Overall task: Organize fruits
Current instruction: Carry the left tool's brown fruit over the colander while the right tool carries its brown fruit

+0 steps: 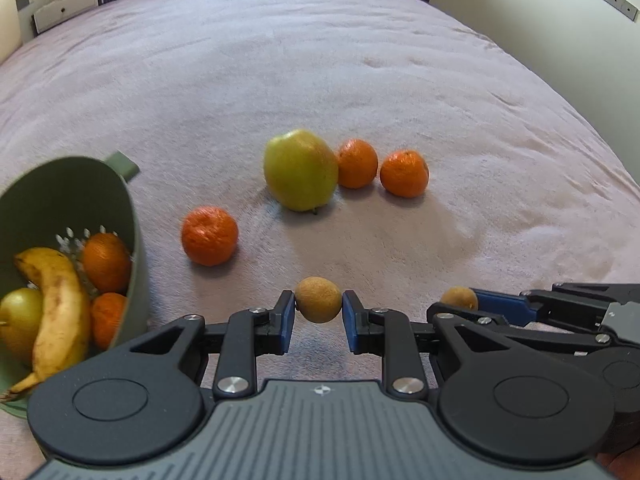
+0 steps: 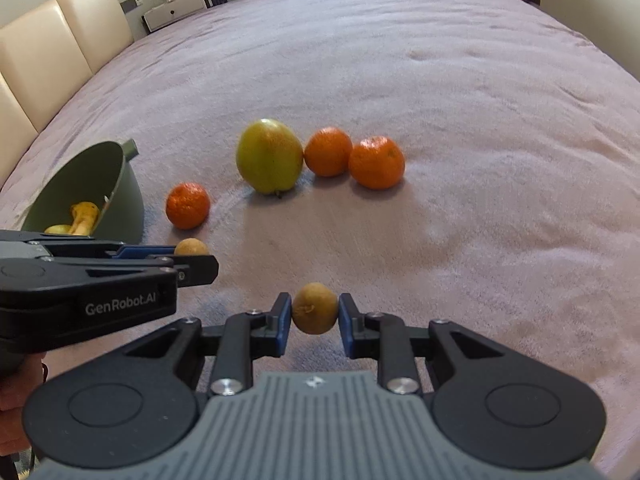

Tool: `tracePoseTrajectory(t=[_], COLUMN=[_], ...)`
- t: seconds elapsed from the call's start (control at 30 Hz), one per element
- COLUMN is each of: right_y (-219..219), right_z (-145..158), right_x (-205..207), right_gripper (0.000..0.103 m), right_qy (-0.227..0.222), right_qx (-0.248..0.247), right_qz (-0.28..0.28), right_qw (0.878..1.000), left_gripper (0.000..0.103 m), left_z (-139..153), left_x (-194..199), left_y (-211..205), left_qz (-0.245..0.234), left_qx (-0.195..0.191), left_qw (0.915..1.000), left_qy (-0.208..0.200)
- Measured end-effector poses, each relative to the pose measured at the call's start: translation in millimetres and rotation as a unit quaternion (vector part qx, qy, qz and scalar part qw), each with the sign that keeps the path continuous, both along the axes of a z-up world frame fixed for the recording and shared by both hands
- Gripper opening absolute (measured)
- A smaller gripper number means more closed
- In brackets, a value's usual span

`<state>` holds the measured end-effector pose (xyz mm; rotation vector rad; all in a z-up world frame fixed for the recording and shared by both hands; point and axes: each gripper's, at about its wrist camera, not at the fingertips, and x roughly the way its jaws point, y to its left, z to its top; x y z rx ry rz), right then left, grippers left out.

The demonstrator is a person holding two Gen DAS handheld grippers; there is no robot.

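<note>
Each claw, left (image 1: 319, 311) and right (image 2: 315, 312), pinches a small brown fruit near the green bowl (image 1: 134, 216).

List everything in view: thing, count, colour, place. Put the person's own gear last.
Bedspread: one, pale pink, under everything.
Colander: one, green, tipped, left.
Fruit in colander: banana, yellow; two tangerines; one yellow-green fruit.
Apple: one, yellow-green, centre.
Loose tangerines: three, orange; two right of apple, the nearer touching it; one near colander.
Small brown fruits: two, one in each gripper.
Headboard: cream, far left.
Left gripper: shut on brown fruit.
Right gripper: shut on brown fruit.
</note>
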<state>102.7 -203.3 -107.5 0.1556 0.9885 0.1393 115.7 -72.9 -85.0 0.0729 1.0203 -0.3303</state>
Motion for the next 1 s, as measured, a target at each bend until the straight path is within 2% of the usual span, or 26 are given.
tracePoseTrajectory(t=[0.3, 0.63, 1.0], right_y=[20, 49, 104], right_z=[34, 62, 78], right_x=[-6, -5, 3], right_gripper=[0.022, 0.022, 0.022], right_qy=[-0.069, -0.121, -0.161], right_qx=[-0.016, -0.006, -0.017], right_qz=[0.035, 0.076, 0.185], right_qw=[0.997, 0.99, 0.969], left_gripper=[0.028, 0.028, 0.028], left_z=[32, 58, 69], left_x=[-14, -22, -16], left_y=[16, 49, 102], left_qz=[0.011, 0.048, 0.109], left_qx=[0.017, 0.036, 0.013], left_qw=[0.999, 0.9962, 0.9917], left_qy=[-0.039, -0.064, -0.067])
